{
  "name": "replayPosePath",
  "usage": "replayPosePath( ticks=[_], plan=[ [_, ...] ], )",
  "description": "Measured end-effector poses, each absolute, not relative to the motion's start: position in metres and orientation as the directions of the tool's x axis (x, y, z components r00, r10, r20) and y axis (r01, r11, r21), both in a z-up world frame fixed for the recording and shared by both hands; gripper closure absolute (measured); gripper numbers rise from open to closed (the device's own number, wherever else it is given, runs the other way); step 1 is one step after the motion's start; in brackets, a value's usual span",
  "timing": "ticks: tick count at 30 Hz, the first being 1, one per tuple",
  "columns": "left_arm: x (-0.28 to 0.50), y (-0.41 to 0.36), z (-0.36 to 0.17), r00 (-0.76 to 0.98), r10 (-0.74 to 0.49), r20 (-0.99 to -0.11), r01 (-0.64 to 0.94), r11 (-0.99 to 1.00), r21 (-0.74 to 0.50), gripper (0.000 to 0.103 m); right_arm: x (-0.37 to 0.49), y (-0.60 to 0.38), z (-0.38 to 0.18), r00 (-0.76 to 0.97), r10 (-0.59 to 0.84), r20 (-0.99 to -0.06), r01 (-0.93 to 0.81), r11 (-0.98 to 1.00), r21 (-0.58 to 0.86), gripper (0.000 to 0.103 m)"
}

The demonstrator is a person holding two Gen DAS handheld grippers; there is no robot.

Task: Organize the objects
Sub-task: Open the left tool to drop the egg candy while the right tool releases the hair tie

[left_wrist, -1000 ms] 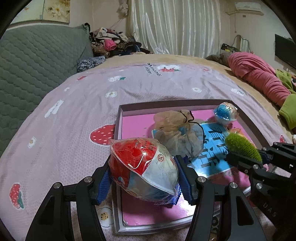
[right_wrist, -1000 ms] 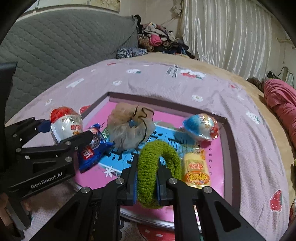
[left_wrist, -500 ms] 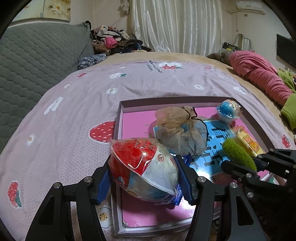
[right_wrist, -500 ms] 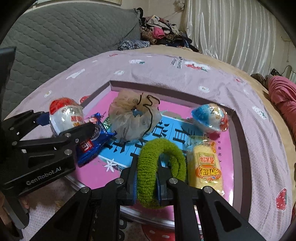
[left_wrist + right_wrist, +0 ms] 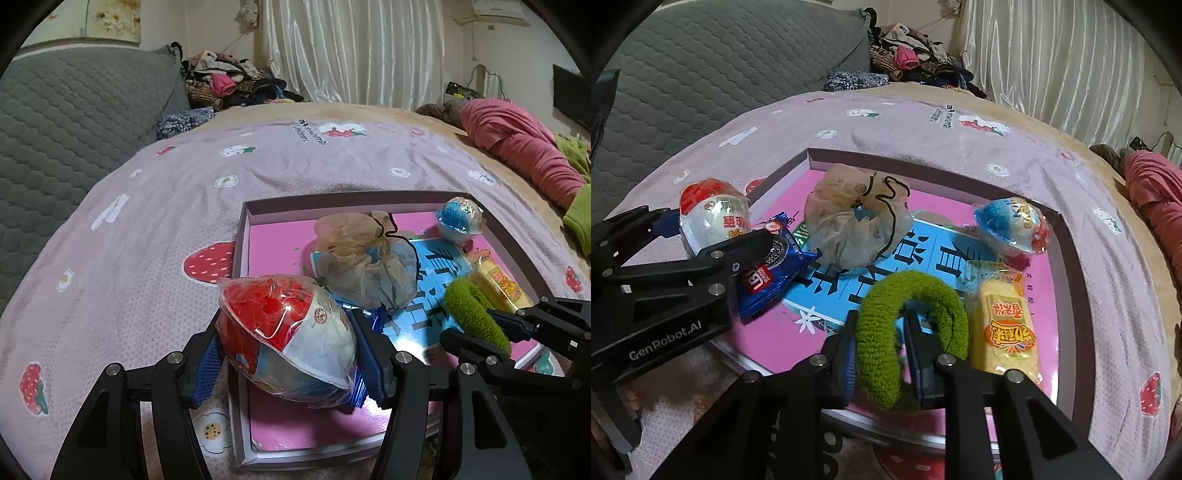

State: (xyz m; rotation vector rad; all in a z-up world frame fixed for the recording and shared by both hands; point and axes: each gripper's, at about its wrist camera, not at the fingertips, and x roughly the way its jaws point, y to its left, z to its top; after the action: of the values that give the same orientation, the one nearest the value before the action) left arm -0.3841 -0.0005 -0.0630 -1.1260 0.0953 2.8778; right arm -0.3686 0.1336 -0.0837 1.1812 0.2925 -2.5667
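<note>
Left gripper point(image 5: 288, 354) clamps the red-and-white wrapped egg toy point(image 5: 286, 338) over the tray's point(image 5: 243, 229) near-left corner; right gripper point(image 5: 879, 350) pinches the green hair tie point(image 5: 908, 332) above the tray's near edge. Versus a second ago both views show more of the tray and bed point(image 5: 147, 221), so both grippers have likely lifted or pulled back slightly. Both things remain unplaced. Beige scrunchie point(image 5: 857, 225), blue egg toy point(image 5: 1012, 229), yellow snack point(image 5: 1004, 328) and blue cookie pack point(image 5: 772, 269) lie in the tray.

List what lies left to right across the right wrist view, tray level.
Red egg in the left gripper → blue cookie pack → sheer scrunchie → green scrunchie in the right gripper → yellow snack, with the blue egg behind it.
</note>
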Motion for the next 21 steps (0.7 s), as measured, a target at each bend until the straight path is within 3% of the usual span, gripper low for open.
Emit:
replayPosePath(
  ticks=[9, 21],
  plan=[
    [-0.386, -0.009, -0.063, -0.72, 0.039, -0.693, -0.06, -0.998, 0.006, 0.028, -0.365, 0.133, -0.083, -0.619, -0.166, -0.768, 0.349, -0.934, -0.08, 0.07],
    [-0.384, -0.015, -0.059, -0.723, 0.043, -0.689, -0.052, -0.999, -0.007, 0.026, -0.361, 0.137, -0.072, -0.64, -0.174, -0.749, 0.345, -0.936, -0.077, 0.069]
  ],
)
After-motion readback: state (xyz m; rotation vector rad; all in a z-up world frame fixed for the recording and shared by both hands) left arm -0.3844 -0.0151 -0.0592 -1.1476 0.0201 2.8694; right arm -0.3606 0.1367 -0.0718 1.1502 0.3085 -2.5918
